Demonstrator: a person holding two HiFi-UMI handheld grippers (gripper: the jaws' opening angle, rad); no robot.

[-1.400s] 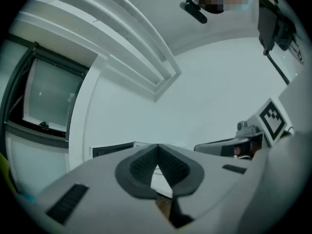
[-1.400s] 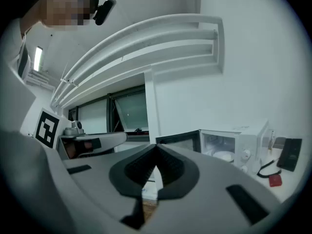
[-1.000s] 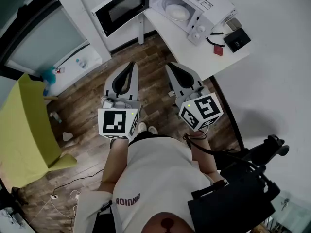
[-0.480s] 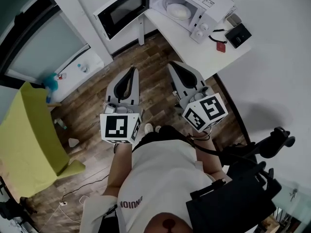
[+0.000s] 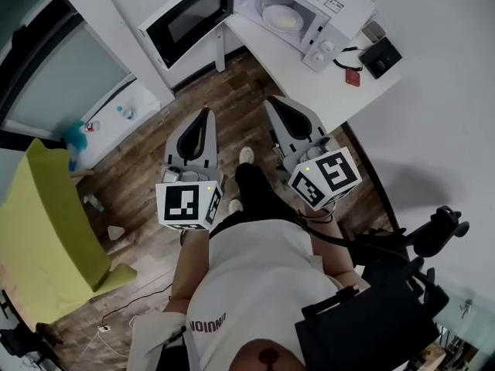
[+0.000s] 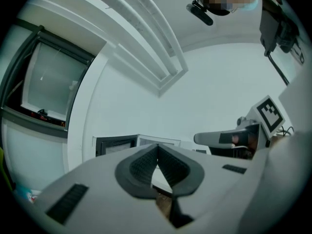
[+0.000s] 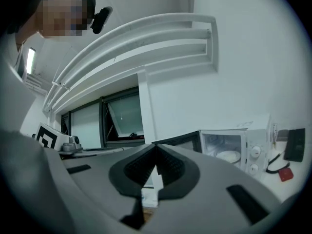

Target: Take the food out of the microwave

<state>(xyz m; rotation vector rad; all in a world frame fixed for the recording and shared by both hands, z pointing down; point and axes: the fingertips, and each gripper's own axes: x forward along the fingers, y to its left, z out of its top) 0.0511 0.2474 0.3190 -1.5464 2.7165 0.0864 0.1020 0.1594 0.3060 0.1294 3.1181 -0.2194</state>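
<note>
The white microwave (image 5: 325, 10) stands on a white table (image 5: 309, 76) at the top of the head view, its door (image 5: 186, 18) swung open to the left. Inside sits a white plate of food (image 5: 280, 18), also seen in the right gripper view as a plate of food (image 7: 228, 155). My left gripper (image 5: 206, 114) and right gripper (image 5: 272, 104) are held side by side above the wooden floor, short of the table. Both point toward the microwave (image 7: 239, 145) with jaws shut and nothing between them.
A black case (image 5: 379, 56) and a small red item (image 5: 352, 76) lie on the table right of the microwave. A yellow-green chair (image 5: 42, 230) stands at left. A low white shelf with bottles (image 5: 116, 114) runs under the window. Dark equipment (image 5: 387, 308) sits at lower right.
Both grippers have shifted slightly toward the microwave as the person steps forward; a foot now shows ahead between the grippers. Both stay shut.
</note>
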